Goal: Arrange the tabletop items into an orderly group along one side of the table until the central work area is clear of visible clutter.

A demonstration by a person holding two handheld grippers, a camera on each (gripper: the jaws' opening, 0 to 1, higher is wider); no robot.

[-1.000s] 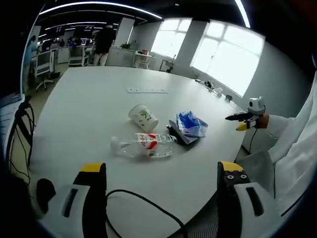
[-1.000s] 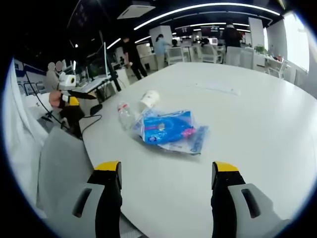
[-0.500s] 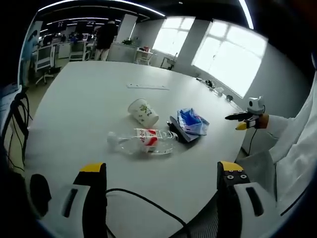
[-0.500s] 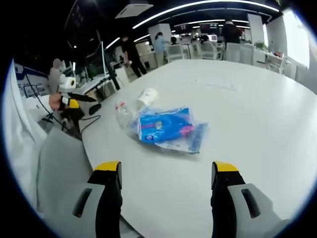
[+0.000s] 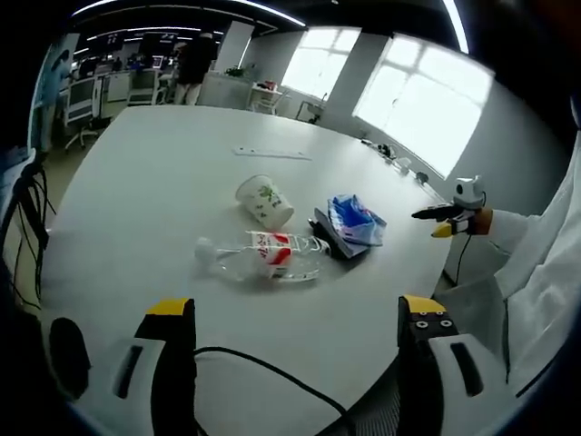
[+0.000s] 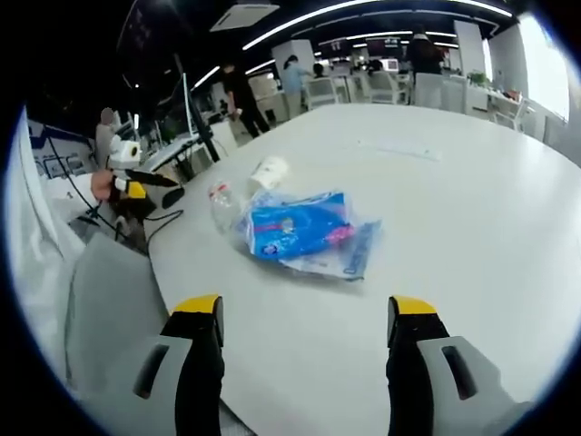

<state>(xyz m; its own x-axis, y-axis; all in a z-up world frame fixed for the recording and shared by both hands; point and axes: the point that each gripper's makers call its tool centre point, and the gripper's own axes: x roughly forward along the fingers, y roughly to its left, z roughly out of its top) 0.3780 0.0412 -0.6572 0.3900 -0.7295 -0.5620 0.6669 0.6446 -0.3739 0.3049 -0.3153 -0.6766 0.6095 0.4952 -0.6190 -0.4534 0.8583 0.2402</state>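
A white paper cup [image 5: 265, 200] with a green print lies on its side on the white table [image 5: 136, 191]. In front of it a clear plastic bottle [image 5: 263, 256] with a red label lies flat. To their right a blue packet [image 5: 356, 222] rests on a dark flat pouch [image 5: 325, 240]. My left gripper [image 5: 295, 307] hovers open at the near table edge, nothing between its jaws. In the right gripper view the blue packet [image 6: 300, 225] lies on a clear pouch [image 6: 352, 256], with the bottle [image 6: 222, 204] and cup [image 6: 270, 171] behind. My right gripper [image 6: 304, 304] is open and empty.
A thin pale strip [image 5: 270, 153] lies farther along the table. A black cable [image 5: 263, 368] trails between the left jaws. The other gripper [image 5: 451, 214] shows off the table's right edge. Office desks, chairs and people stand in the background [image 6: 300, 82].
Both views have shifted slightly with the hands. The cup, bottle and packet lie where they were, and both grippers stay open.
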